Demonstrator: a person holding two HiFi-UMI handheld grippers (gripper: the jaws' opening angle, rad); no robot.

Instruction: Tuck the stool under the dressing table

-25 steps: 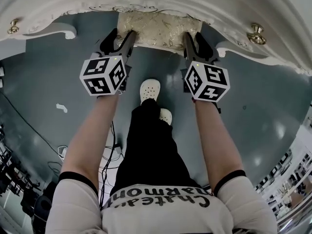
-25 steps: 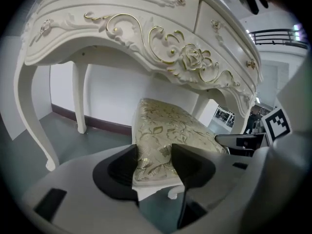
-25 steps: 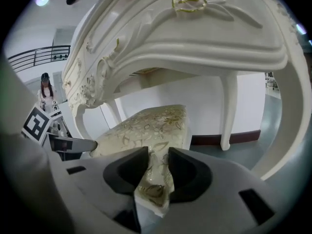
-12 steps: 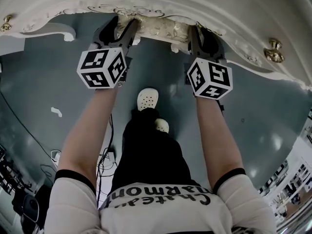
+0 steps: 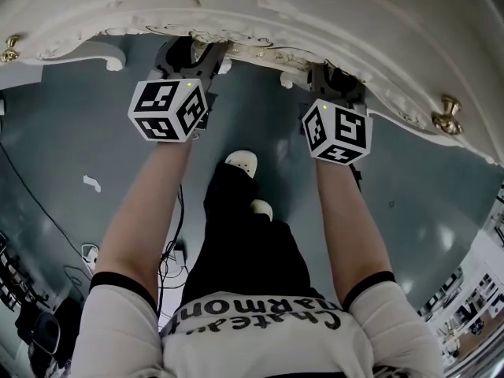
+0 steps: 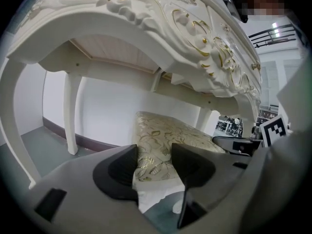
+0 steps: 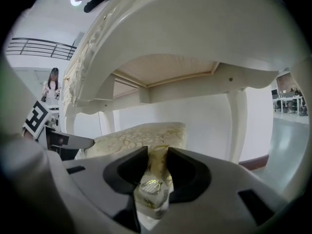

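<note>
While the stool (image 6: 170, 135) is clamped by its cushion corners in the jaws of the left gripper (image 6: 153, 167) and the right gripper (image 7: 157, 172), most of the seat is already lodged under the dressing table (image 5: 331, 22). Only the near edge is left to be pushed in. Its legs are largely hidden, and barely a sliver is seen from the head view.

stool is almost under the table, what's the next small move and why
Probably a short push forward. The left gripper and right gripper each clamp a near corner of the stool seat. In the head view a thin strip of cushion shows past the dressing table front edge, and there looks to be room behind it before the wall.
</note>
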